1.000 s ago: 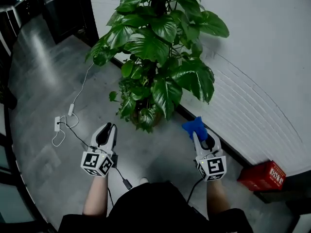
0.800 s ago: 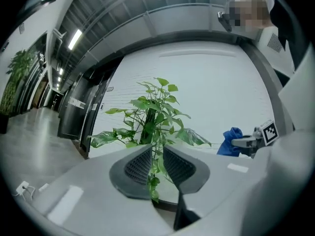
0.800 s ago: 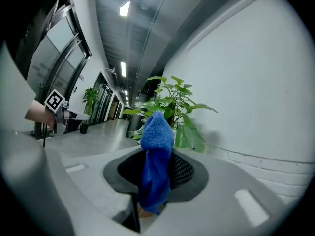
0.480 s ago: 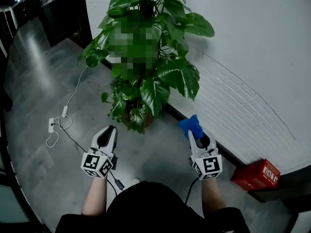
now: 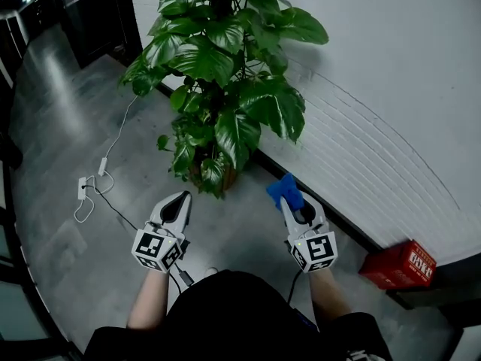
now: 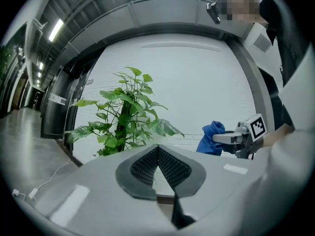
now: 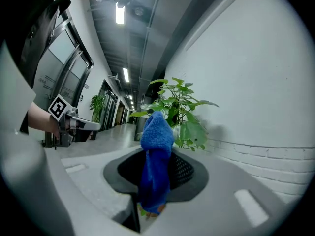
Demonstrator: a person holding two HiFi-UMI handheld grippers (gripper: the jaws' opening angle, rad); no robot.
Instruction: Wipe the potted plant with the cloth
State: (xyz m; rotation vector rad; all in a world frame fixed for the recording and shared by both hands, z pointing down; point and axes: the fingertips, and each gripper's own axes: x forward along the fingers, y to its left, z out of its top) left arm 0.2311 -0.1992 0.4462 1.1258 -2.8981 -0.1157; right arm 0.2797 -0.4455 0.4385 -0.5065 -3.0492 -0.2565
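A tall potted plant (image 5: pixel 222 74) with broad green leaves stands on the floor against the white wall; it also shows ahead in the left gripper view as the plant (image 6: pixel 123 117) and in the right gripper view as the plant (image 7: pixel 179 109). My right gripper (image 5: pixel 284 194) is shut on a blue cloth (image 5: pixel 282 189), which sticks up between its jaws as the cloth (image 7: pixel 155 156). It sits just right of the pot's base. My left gripper (image 5: pixel 182 198) is shut with nothing in it, its pads (image 6: pixel 158 163) meeting, a little short of the lowest leaves.
A white power strip (image 5: pixel 83 189) and cable (image 5: pixel 120 138) lie on the grey floor left of the plant. A red box (image 5: pixel 398 265) sits by the wall at the right. A dark baseboard (image 5: pixel 331 216) runs along the white wall. Dark doorway (image 5: pixel 98 13) behind.
Both grippers have moved toward the plant. The left gripper's jaws, slightly apart before, have closed. The blue cloth stays in the right gripper.
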